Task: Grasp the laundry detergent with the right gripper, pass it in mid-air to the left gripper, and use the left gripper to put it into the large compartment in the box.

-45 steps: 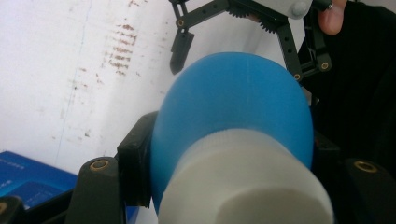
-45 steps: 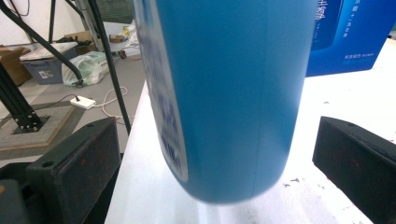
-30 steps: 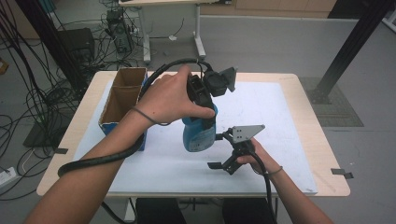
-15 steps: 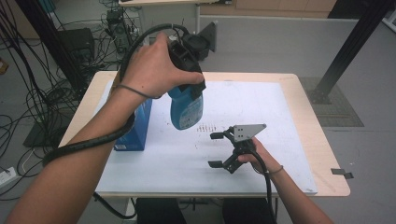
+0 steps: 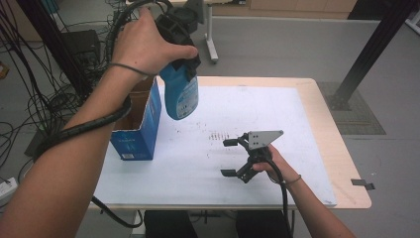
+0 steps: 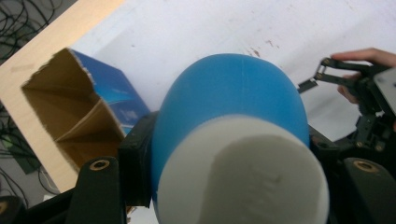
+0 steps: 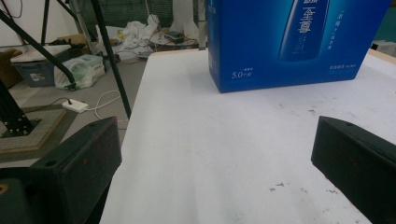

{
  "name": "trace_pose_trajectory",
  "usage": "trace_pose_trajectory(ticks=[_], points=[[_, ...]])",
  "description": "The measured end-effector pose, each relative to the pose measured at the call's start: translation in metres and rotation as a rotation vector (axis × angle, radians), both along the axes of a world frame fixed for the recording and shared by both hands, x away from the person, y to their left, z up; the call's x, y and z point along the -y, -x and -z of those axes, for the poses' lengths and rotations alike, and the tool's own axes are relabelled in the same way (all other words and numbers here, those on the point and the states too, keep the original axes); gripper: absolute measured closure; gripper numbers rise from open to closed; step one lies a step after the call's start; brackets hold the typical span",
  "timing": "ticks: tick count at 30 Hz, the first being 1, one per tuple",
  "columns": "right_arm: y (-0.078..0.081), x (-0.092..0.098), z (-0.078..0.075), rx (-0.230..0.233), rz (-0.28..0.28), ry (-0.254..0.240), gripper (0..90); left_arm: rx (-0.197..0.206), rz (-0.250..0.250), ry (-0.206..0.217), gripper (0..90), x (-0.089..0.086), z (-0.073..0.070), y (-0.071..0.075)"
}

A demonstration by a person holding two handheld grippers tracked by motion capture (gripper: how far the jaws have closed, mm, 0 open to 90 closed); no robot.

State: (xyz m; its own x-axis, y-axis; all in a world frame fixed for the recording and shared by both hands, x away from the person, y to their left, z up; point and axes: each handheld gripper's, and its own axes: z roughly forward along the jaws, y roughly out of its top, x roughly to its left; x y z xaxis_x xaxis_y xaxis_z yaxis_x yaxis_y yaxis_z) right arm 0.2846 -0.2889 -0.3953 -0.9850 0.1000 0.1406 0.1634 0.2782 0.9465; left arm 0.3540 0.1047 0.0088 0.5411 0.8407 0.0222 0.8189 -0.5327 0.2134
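Observation:
A blue bottle [image 5: 181, 96] with a white cap [image 6: 243, 177] hangs in the air, base down, over the white sheet beside the open box. My left gripper [image 5: 184, 65] is shut on its upper part, with the hand wrapped around the gripper body. In the left gripper view the bottle [image 6: 233, 98] sits between my black jaws, cap toward the camera. My right gripper [image 5: 227, 157] lies on the sheet near the front, held by the hand, open, nothing between its jaws [image 7: 210, 154].
An open blue cardboard box [image 5: 141, 126] stands at the table's left; its brown inside [image 6: 70, 112] has a divider, and its printed side [image 7: 289, 42] faces the right gripper. A white sheet [image 5: 257, 99] covers the wooden table [image 5: 341, 163]. Dark specks [image 5: 218, 135] mark the sheet's middle. Cables lie on the floor to the left.
My left hand has carried the blue bottle up and to the left, from over the middle of the sheet to beside the box. The right gripper has stayed put.

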Motion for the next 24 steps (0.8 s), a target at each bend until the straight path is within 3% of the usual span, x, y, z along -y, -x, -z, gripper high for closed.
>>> trace_pose_trajectory(ticks=[3,5,13,18,19,24], points=[[0.0,0.001,-0.002,0.005,0.002,0.001,1.6,-0.001,-0.064,0.001,36.9,-0.011,-0.004,-0.011],[-0.001,0.001,-0.002,0.01,0.003,0.002,1.6,-0.001,-0.073,-0.001,36.9,-0.013,-0.004,-0.012],[0.0,0.001,-0.005,0.011,0.012,0.007,1.6,-0.022,-0.185,-0.015,36.9,-0.036,-0.011,-0.032],[0.0,0.001,-0.006,0.016,0.007,0.006,1.9,-0.028,-0.236,-0.01,36.9,-0.05,-0.012,-0.039],[0.001,0.001,-0.007,0.017,0.009,0.004,2.0,-0.038,-0.274,-0.008,36.9,-0.056,-0.011,-0.043],[0.001,0.001,-0.008,0.018,0.009,0.007,2.1,-0.053,-0.333,-0.009,36.9,-0.07,-0.007,-0.05]])
